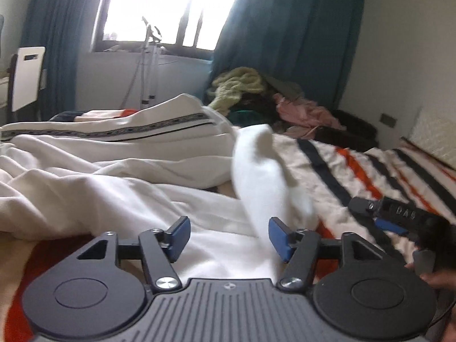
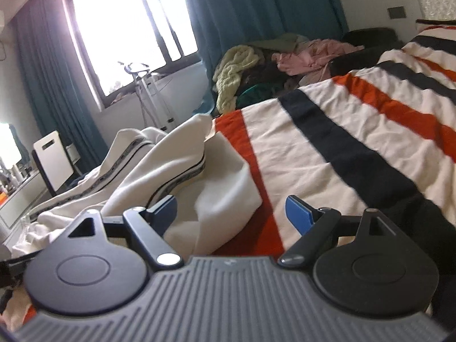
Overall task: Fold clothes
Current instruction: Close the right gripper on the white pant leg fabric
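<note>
I have both tools spread and empty, the left tool [image 1: 229, 238] straddling a blurred flap of the cream trimmed garment [image 1: 119, 154] lying mid-frame on the striped bedspread [image 2: 327, 148], right tool [image 2: 232, 215] alongside, ready to fold.

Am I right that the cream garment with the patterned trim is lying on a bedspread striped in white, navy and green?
Not quite: the bedspread under the cream garment is striped white, navy and orange, not green. The right wrist view shows it clearly.
</note>
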The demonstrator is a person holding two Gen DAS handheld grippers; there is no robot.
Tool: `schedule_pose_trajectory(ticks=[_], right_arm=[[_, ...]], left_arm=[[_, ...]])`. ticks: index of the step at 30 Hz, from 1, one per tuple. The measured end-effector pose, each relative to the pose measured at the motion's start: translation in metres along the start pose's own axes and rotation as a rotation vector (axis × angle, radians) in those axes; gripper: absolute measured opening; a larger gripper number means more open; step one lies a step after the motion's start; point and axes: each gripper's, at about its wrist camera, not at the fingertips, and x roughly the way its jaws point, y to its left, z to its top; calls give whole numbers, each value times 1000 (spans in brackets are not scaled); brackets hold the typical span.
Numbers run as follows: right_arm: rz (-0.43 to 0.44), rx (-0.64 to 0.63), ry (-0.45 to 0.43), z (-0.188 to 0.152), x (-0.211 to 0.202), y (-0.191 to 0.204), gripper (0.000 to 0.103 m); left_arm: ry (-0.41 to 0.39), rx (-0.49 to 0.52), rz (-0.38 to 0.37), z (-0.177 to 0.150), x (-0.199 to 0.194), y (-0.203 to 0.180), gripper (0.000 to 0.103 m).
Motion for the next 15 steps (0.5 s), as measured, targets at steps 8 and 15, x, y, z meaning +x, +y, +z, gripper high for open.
schedule_pose_trajectory(ticks=[8,15], right_arm=[[148,172,58,37,73,-8,86],[118,249,93,82,176,14,86]], left_arm=[[28,-15,69,-4,32,10,73],[-17,-44,121,-2,66,23,79]])
